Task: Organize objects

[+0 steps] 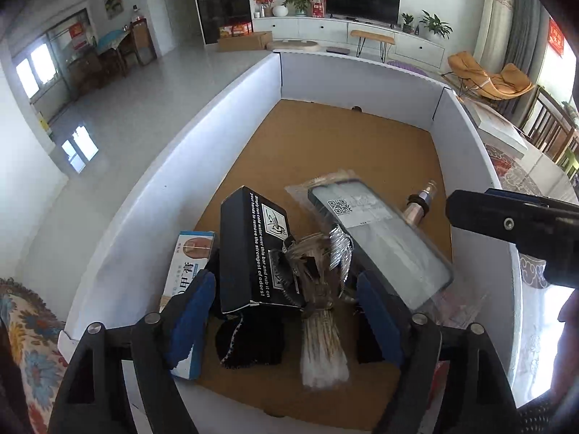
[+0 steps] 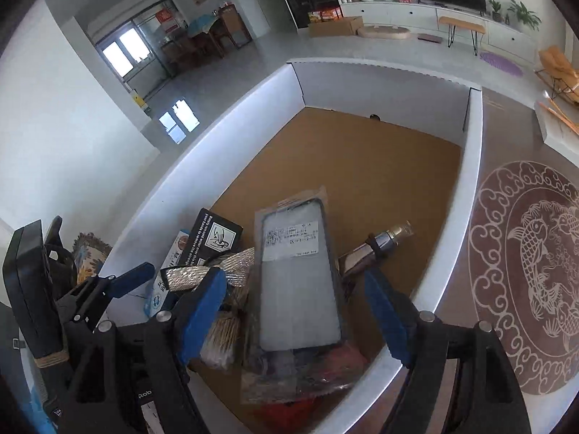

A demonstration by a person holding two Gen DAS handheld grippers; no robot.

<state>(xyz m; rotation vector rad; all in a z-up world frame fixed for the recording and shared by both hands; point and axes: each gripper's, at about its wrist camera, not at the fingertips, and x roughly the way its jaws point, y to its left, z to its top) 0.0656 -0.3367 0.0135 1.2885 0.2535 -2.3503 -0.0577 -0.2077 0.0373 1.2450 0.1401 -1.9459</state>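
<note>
A white-walled box (image 1: pixel 181 166) with a brown cardboard floor holds a heap at its near end. In the heap are a black carton with white print (image 1: pixel 253 249), a blue and white carton (image 1: pixel 188 282), a bagged phone case (image 1: pixel 380 238), a gold-capped bottle (image 1: pixel 419 206), a silver braid (image 1: pixel 340 249) and a straw bundle (image 1: pixel 322 343). My left gripper (image 1: pixel 286 318) hangs open over the black carton and the bundle, touching neither. My right gripper (image 2: pixel 295 316) is open above the phone case (image 2: pixel 300 289), which lies between its blue pads (image 2: pixel 202 311) without contact.
The far half of the box floor (image 2: pixel 362 155) is bare cardboard. A black cloth (image 1: pixel 249 343) and something red (image 2: pixel 325 365) lie under the heap. A patterned fish rug (image 2: pixel 535 271) lies to the right of the box. Grey floor and a TV cabinet (image 1: pixel 362 32) are beyond.
</note>
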